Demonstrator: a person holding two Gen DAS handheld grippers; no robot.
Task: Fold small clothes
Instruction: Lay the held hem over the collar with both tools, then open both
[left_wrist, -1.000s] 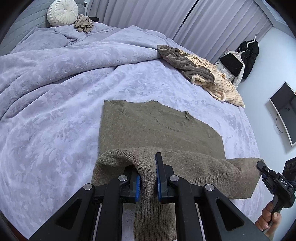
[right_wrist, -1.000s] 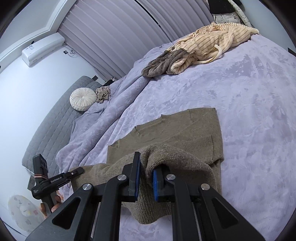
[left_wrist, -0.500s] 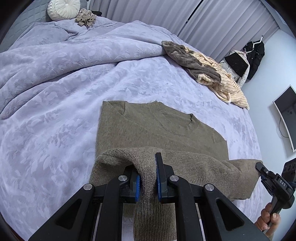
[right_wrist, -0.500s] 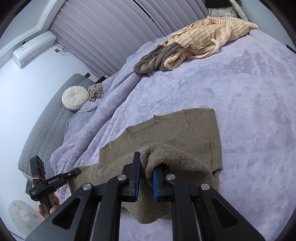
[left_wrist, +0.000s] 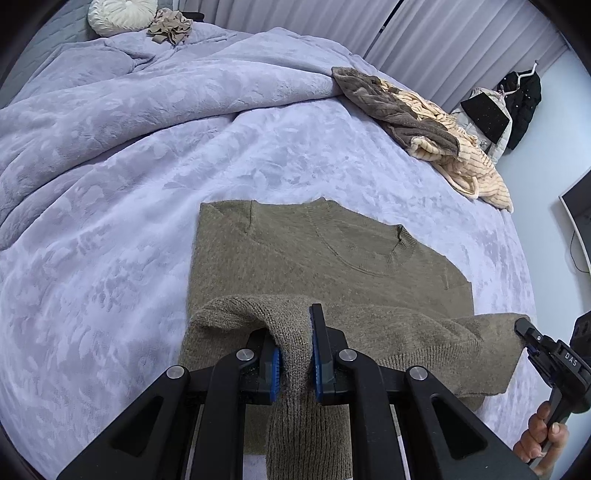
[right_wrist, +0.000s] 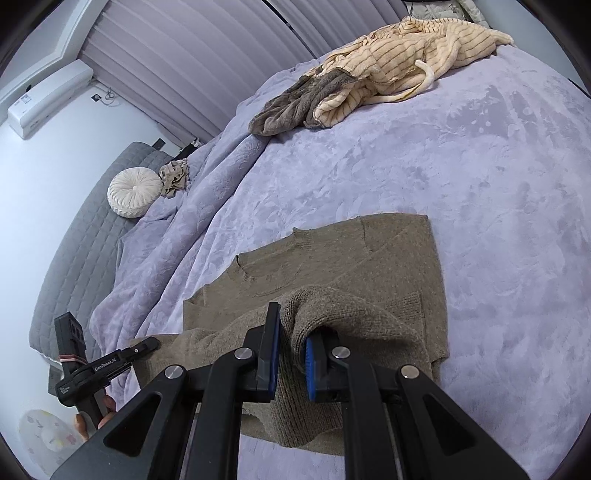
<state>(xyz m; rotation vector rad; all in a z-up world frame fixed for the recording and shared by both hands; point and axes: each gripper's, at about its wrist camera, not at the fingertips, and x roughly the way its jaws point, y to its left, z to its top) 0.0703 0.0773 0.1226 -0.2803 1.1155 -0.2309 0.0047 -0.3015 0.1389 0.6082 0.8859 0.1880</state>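
Hand-held gripper (right_wrist: 127, 360) marked "GenRobot.AI" pinches the olive sweater (right_wrist: 369, 266).

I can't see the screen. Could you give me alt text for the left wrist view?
The black left gripper is shut on the lifted hem of an olive-green knitted sweater lying flat on a lavender bedspread. At right, the right gripper holds the same hem; striped cream and brown clothes lie beyond.
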